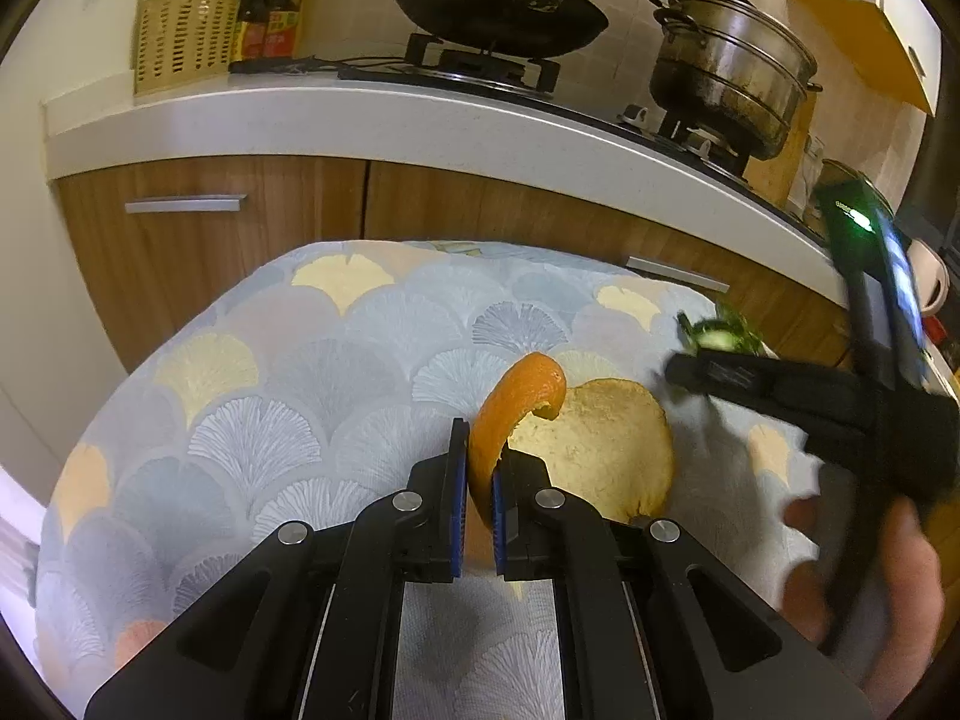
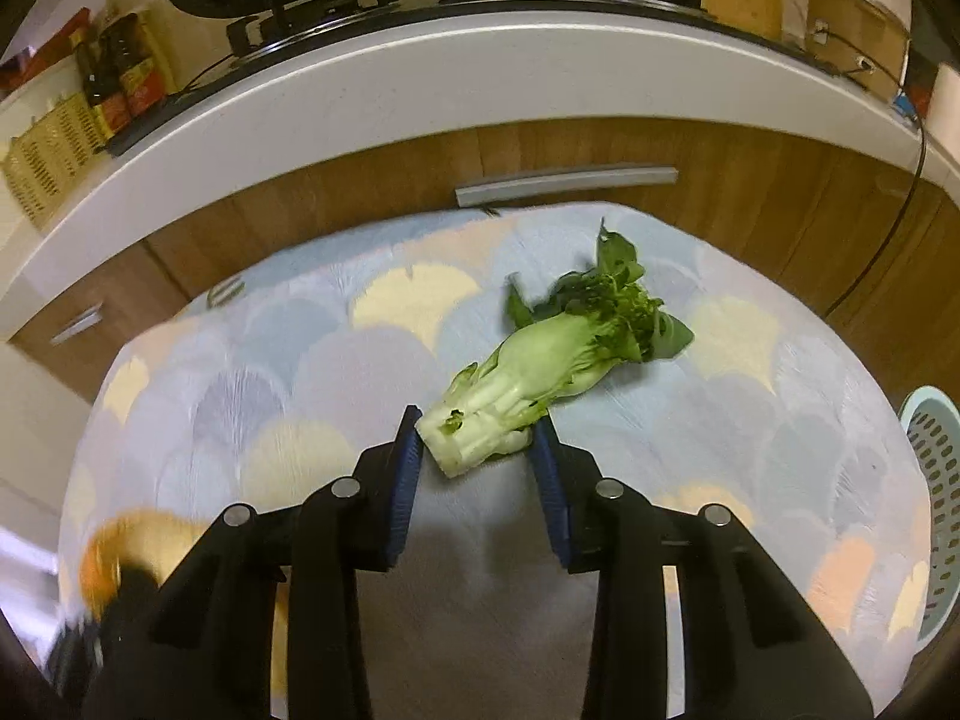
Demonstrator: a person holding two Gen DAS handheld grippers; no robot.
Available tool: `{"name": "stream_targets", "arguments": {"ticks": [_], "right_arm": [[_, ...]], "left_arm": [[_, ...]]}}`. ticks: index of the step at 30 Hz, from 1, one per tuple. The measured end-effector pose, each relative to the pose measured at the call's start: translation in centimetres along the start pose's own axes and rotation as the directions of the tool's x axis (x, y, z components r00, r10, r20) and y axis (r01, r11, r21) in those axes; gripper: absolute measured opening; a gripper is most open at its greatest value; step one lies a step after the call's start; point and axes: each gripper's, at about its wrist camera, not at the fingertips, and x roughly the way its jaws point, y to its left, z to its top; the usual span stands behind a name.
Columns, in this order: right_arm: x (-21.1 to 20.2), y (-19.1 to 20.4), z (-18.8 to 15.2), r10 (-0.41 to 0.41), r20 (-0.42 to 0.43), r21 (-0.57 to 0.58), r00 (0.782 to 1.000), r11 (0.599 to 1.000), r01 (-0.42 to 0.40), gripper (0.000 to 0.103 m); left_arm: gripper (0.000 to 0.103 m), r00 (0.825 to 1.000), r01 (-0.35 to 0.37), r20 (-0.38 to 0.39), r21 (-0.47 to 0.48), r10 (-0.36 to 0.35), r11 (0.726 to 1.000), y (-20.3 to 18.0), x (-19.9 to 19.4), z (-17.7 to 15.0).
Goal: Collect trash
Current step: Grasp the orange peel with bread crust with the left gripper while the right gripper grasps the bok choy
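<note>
Your left hand-held gripper is clamped on the orange peel, pinching a curled strip of rind between the blue pads so that the rest of the peel, pale inside facing up, trails off to the right. Whether that part rests on the patterned cloth or hangs just above it, you cannot tell from the left wrist view. Taking it by the thin upright strip makes sense: the flat part offers no edge for two fingers.

Your right hand-held gripper has its jaws spread around the cut stump of the green vegetable, one pad touching each side, but it looks more like a bracket than a firm squeeze, so I would judge it not yet closed on it. The vegetable lies on the cloth with its leaves pointing away from you, which leaves the firm stem end facing the fingers.

Both grippers point forward toward the wooden cabinets, low over the cloth, with the right one just beside the left and crossing in from the right of its view. A pale perforated basket sits at the right edge of the cloth, probably where the trash goes.
</note>
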Motion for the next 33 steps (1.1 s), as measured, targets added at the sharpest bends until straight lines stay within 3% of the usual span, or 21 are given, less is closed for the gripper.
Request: {"name": "stream_targets", "arguments": {"ticks": [4, 6, 9, 15, 21, 22, 24, 26, 28, 31, 33], "right_arm": [[-2.7, -1.9, -2.2, 0.112, -0.019, -0.095, 0.994, 0.989, -0.113, 0.032], [-5.2, -3.1, -4.1, 0.177, -0.001, -0.193, 0.984, 0.966, -0.174, 0.033], [-8.4, -4.6, -6.9, 0.21, 0.013, -0.332, 0.978, 0.923, -0.194, 0.033], [-10.9, -7.8, -12.1, 0.224, -0.078, -0.474, 0.971, 0.849, -0.234, 0.033], [-12.7, -10.1, -16.0, 0.154, -0.096, -0.556, 0.983, 0.811, -0.181, 0.038], [-13.0, -10.7, -16.2, 0.14, -0.091, -0.548, 0.986, 0.819, -0.167, 0.042], [-13.7, -11.7, -16.4, 0.148, -0.076, -0.507, 0.986, 0.846, -0.166, 0.063], [-14.3, -12.4, -16.3, 0.167, -0.061, -0.427, 0.984, 0.887, -0.177, 0.07], [-14.2, -12.6, -16.5, 0.187, -0.045, -0.341, 0.981, 0.92, -0.191, 0.071], [-12.7, -13.2, -16.8, 0.141, -0.049, -0.137, 0.989, 0.98, -0.147, 0.071], [-12.2, -13.1, -17.1, 0.112, -0.018, -0.024, 0.993, 0.993, -0.113, 0.071]], "left_arm": [[0.005, 1.0, -0.006, 0.006, 0.023, 0.006, 1.0, -0.6, -0.2, -0.2], [0.005, 1.0, 0.004, 0.006, 0.033, -0.004, 0.999, -1.0, -0.3, -0.4], [0.005, 0.998, 0.057, -0.023, 0.027, -0.057, 0.998, -1.4, -0.5, -0.6], [0.005, 0.986, 0.159, -0.059, 0.06, -0.155, 0.986, -4.3, -2.9, -2.0], [0.005, 0.98, 0.19, -0.07, 0.099, -0.184, 0.977, -7.0, -4.6, -4.0], [0.005, 0.98, 0.192, -0.071, 0.102, -0.186, 0.976, -7.3, -4.8, -4.2], [0.005, 0.981, 0.188, -0.072, 0.111, -0.181, 0.976, -7.8, -5.1, -4.6], [0.005, 0.984, 0.176, -0.06, 0.114, -0.17, 0.978, -8.2, -5.6, -4.9], [0.005, 0.982, 0.186, -0.059, 0.108, -0.18, 0.977, -8.5, -5.9, -5.0], [0.005, 0.98, 0.195, -0.053, 0.121, -0.19, 0.973, -9.2, -6.6, -5.2], [0.005, 0.979, 0.201, -0.052, 0.134, -0.195, 0.97, -9.7, -7.0, -5.5]]}}
